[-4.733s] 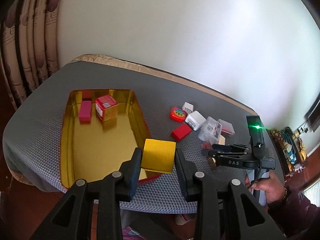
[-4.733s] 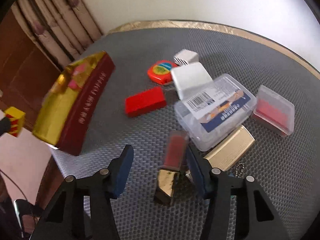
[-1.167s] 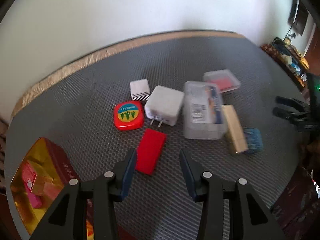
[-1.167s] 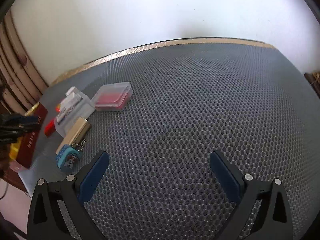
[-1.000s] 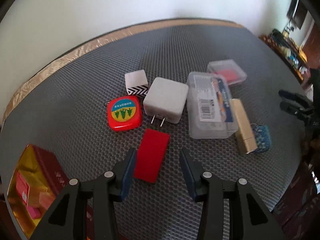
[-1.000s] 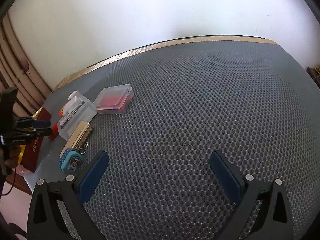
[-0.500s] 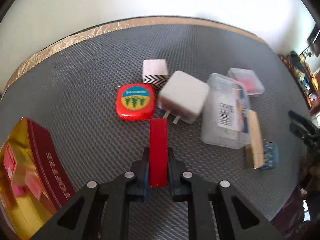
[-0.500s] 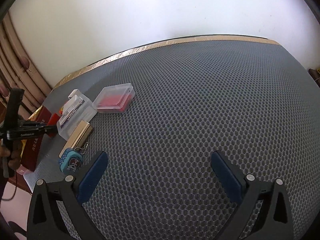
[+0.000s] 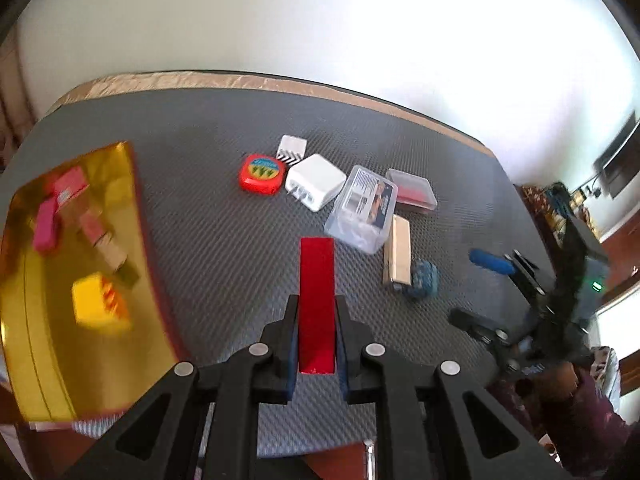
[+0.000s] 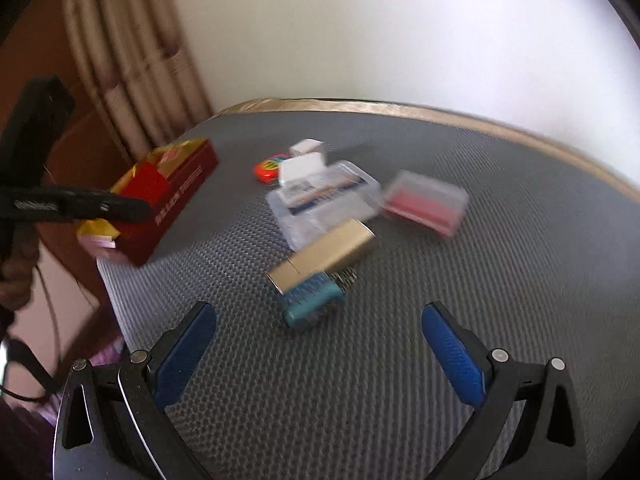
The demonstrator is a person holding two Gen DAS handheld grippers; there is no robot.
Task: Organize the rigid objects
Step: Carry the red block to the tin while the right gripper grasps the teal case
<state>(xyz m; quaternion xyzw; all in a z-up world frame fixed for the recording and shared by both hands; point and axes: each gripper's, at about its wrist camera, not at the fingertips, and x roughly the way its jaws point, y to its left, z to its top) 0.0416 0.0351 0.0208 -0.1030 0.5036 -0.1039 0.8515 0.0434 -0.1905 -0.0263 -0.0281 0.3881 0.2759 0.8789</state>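
A flat red block (image 9: 317,268) hangs above the grey mat, and my left gripper (image 9: 317,305) is shut on its sides. Left of it lies the open gold tin (image 9: 138,216), holding pink blocks and a yellow block (image 9: 100,309). My right gripper (image 10: 316,320) is open and empty, just short of a teal keychain (image 10: 311,300) and a gold box (image 10: 325,255). From the left wrist view the right gripper (image 9: 480,290) shows at the right, in a person's hand. The right wrist view is blurred.
On the mat lie a clear case (image 9: 362,208), a clear box with red inside (image 9: 412,190), a white charger (image 9: 316,182), a red tape measure (image 9: 262,174) and a small white box (image 9: 293,148). The mat's near edge runs just below the grippers.
My left gripper shut on the red block, lifted it off the mat and swung so the tin came into view. The right gripper stayed open and turned left toward the keychain and gold box.
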